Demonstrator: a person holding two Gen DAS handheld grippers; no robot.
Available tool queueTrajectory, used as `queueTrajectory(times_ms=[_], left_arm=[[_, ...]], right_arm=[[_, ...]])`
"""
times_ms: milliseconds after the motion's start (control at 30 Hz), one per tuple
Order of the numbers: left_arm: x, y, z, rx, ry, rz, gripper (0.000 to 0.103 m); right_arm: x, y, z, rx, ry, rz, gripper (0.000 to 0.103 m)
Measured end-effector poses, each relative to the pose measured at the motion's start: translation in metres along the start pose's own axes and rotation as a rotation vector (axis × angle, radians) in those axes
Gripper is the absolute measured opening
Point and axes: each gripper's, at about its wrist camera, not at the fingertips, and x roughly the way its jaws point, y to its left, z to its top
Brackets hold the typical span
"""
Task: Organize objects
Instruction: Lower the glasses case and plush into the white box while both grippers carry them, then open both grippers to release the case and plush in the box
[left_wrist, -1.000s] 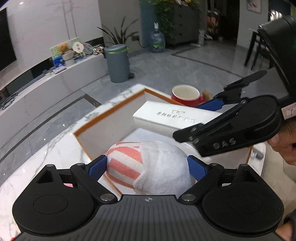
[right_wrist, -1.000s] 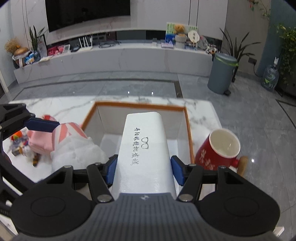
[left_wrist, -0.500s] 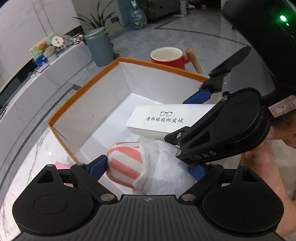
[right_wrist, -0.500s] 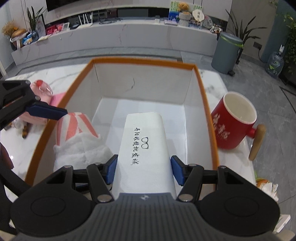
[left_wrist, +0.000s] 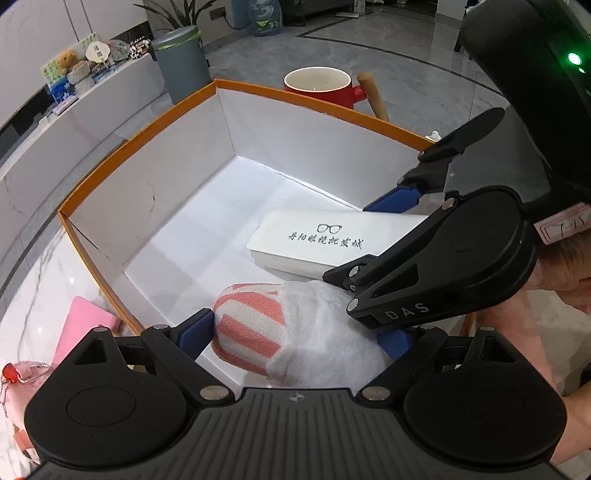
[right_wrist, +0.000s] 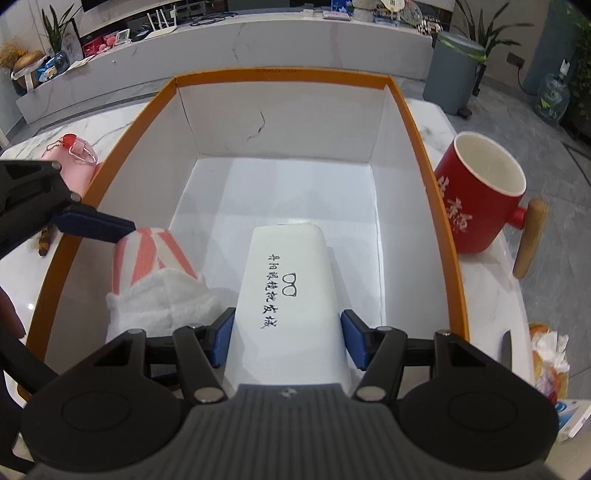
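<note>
Both loads hang low inside the orange-rimmed box (right_wrist: 439, 206), side by side, so each can be set down without crowding the other. The right hand-held gripper (right_wrist: 286, 338) pinches the white glasses case (right_wrist: 288, 295) across its width; the left hand-held gripper (left_wrist: 295, 332) pinches the striped towel roll (left_wrist: 280, 332). Whether either touches the box floor is hidden. The red mug (right_wrist: 480, 206) waits outside on the surface (right_wrist: 118, 122).
</note>
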Motion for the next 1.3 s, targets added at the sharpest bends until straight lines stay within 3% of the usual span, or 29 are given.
queueTrajectory(times_ms=[333,700,1300], left_arm=[[0.005,0.000,0.006,0.001,0.057,-0.013,0.103],[-0.004,-0.002,0.004,0.014,0.041,-0.001,0.103],[-0.072,0.020,0.012,0.082,-0.060,0.042,0.103]], right_arm=[[0.006,-0.008,-0.003,0.083,0.051,0.043,0.062],[0.002,-0.008,-0.007,0.127,0.062,0.057,0.067],[-0.064,0.026,0.017,0.080,-0.167,0.082,0.071]])
